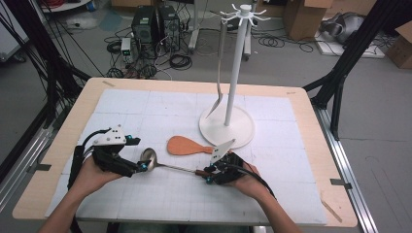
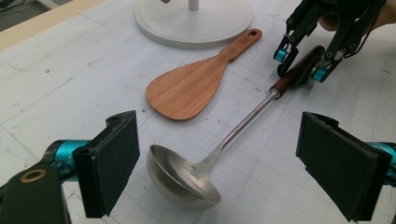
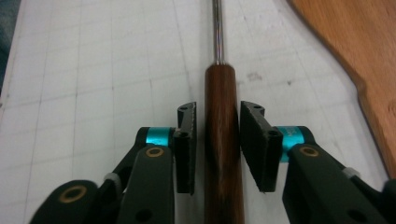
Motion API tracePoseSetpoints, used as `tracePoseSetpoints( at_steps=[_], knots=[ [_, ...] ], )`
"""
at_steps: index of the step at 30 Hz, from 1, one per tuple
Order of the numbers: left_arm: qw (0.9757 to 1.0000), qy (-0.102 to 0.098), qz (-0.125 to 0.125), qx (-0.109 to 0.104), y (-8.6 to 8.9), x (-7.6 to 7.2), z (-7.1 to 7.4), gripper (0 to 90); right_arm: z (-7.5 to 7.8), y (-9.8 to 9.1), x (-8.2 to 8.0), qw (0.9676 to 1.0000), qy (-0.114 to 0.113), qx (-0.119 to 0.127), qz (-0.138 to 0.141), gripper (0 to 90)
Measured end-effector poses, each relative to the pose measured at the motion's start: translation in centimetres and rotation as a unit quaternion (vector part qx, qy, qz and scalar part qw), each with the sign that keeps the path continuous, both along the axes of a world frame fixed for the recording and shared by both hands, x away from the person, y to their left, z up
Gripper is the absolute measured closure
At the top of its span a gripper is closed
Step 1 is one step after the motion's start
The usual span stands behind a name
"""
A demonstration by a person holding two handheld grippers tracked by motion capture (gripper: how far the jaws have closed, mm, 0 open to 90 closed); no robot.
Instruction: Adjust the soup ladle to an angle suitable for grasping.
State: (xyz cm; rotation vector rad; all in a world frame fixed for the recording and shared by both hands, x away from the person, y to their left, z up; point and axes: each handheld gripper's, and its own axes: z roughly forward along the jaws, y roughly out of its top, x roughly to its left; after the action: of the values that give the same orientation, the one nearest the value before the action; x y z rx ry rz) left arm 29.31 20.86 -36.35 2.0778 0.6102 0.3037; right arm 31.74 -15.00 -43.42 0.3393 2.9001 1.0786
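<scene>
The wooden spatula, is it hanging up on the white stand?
No, the wooden spatula lies flat on the table mat, beside the white stand.

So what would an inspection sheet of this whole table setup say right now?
Surface: white gridded mat on a wooden table, scuffed.
Job's things: steel ladle with a brown handle, lying flat on the mat.
Clutter: wooden rice paddle beside the ladle; white rack with one utensil hanging from it.
Grippers: left claw open, jaws wide either side of the ladle's bowl; right claw around the handle, a slight gap on one side.
Cables: black cable trailing from the left claw; loose cables on the floor.
Surroundings: computer towers, cardboard boxes.
</scene>
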Motion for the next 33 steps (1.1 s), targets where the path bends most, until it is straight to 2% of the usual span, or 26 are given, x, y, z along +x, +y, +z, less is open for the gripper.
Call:
tracePoseSetpoints(
  at_steps=[10, 12, 16, 25, 30, 33],
  knots=[
    [1.0, 0.003, -0.003, -0.002, -0.2, 0.0, -0.1, 14.1, -0.1, -2.1, -1.0, 0.9998, -0.007, 0.001, -0.018, 63.7],
    [1.0, 0.005, -0.004, -0.002, -0.2, 0.1, -0.1, 14.1, -0.1, -2.1, -1.1, 0.9998, -0.011, 0.001, -0.017, 64.0],
    [1.0, 0.008, -0.006, 0.0, -0.4, 0.1, -0.2, 14.3, -0.1, -2.1, -1.0, 0.9998, -0.014, -0.001, -0.014, 71.6],
    [0.9996, 0.017, -0.021, 0.005, -1.3, 0.3, -0.4, 16.4, 0.1, -2.2, -0.8, 0.9999, -0.009, 0.002, -0.005, 72.8],
    [0.9992, 0.024, -0.032, 0.001, -1.9, 0.5, -0.5, 20.5, 0.9, -2.3, -0.8, 0.9998, -0.014, 0.012, -0.006, 72.9],
    [0.999, 0.024, -0.038, 0.006, -2.4, 0.6, -0.6, 23.0, 1.5, -2.2, -0.8, 0.9998, -0.017, 0.012, -0.003, 72.9]
  ],
)
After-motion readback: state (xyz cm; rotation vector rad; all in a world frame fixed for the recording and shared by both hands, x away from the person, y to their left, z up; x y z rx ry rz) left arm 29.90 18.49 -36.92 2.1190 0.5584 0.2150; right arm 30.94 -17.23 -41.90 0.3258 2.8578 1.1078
